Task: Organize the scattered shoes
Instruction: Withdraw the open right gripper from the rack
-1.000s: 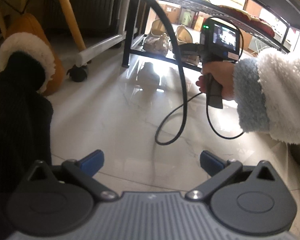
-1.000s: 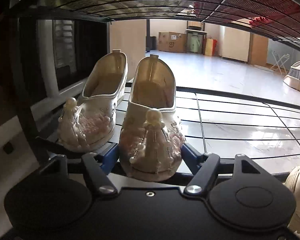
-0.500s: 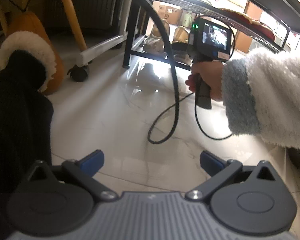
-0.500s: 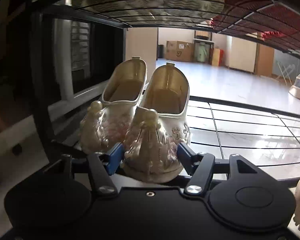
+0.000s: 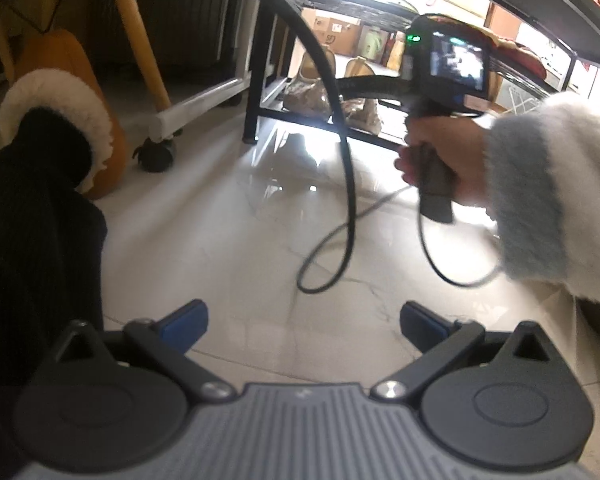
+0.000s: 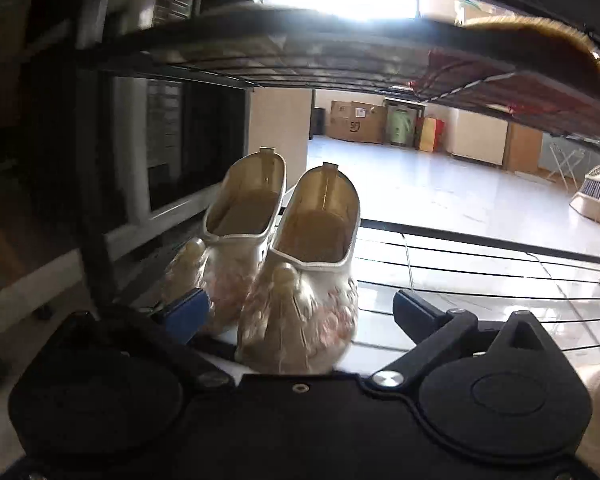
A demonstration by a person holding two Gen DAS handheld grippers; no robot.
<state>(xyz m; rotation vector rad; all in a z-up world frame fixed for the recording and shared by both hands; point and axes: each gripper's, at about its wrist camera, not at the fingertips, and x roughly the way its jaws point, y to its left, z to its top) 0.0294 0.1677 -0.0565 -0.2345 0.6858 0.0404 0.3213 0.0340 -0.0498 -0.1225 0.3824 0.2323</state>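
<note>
**Mei:** Shoes first: the pair of cream embroidered slip-on shoes with pearl-like toe ornaments sits on the bottom wire shelf [image 6: 480,264] of the black metal shoe rack, close to its left front corner, toes pointing out at us. The near shoe [image 6: 304,280] and the far shoe [image 6: 236,240] stand side by side, touching or nearly so.

**Jon:** And the right gripper [image 6: 300,312]?

**Mei:** Its blue-padded fingers are spread wide, one either side of the near shoe's toe, gripping nothing. The shoe stands on the shelf on its own.

**Jon:** So I'd judge the step as letting go and backing out.

**Mei:** Agreed. To do it well, keep the fingers wide and draw straight back along the shoe's length, so neither pad [image 6: 188,312] drags the toe and skews the pair. Stay low enough to miss the upper wire shelf [image 6: 300,60] overhead.

**Jon:** The left gripper [image 5: 302,320]?

**Mei:** Open too, empty, hovering over the pale marble floor [image 5: 240,240] well short of the rack. A looping black cable [image 5: 348,200] lies between it and the rack; mind it.

**Jon:** Any writing?

**Mei:** A brown cardboard box [image 6: 356,122] far behind bears a dark mark, too blurred to read. Nothing legible on the shoes.
</note>
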